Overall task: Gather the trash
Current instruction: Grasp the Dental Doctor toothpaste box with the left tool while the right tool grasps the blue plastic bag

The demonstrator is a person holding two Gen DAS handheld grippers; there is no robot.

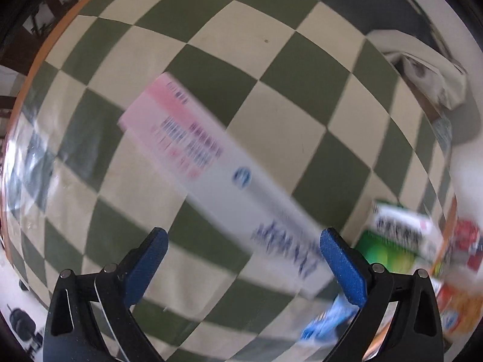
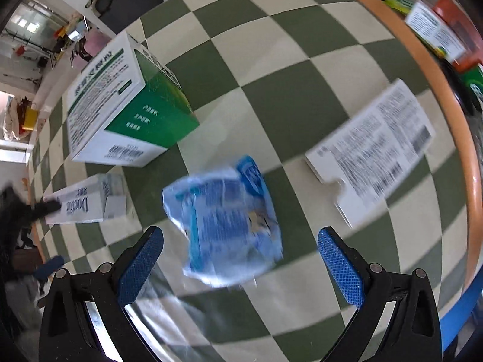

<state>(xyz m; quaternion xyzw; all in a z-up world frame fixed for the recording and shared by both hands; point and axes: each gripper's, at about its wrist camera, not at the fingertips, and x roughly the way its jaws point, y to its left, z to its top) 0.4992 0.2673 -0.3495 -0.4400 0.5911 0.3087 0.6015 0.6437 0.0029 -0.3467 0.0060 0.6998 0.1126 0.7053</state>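
Observation:
A long white and pink carton (image 1: 211,169) lies on the green and cream checkered tablecloth (image 1: 211,39), its near end between the fingers of my open left gripper (image 1: 243,238). A crumpled blue plastic wrapper (image 2: 225,220) lies just ahead of my open right gripper (image 2: 240,235); it also shows blurred in the left wrist view (image 1: 326,322). The right wrist view also holds a green and white box (image 2: 120,108), a flat white printed carton (image 2: 374,150) and the long "Doctor" carton (image 2: 87,202) with the left gripper's black finger at its end.
The round table has an orange rim (image 2: 446,96). Beyond it at the right lie several colourful boxes (image 2: 437,36). In the left wrist view a green and white box (image 1: 398,235), red and orange packages (image 1: 462,271) and a crumpled white bag (image 1: 422,66) sit at the right.

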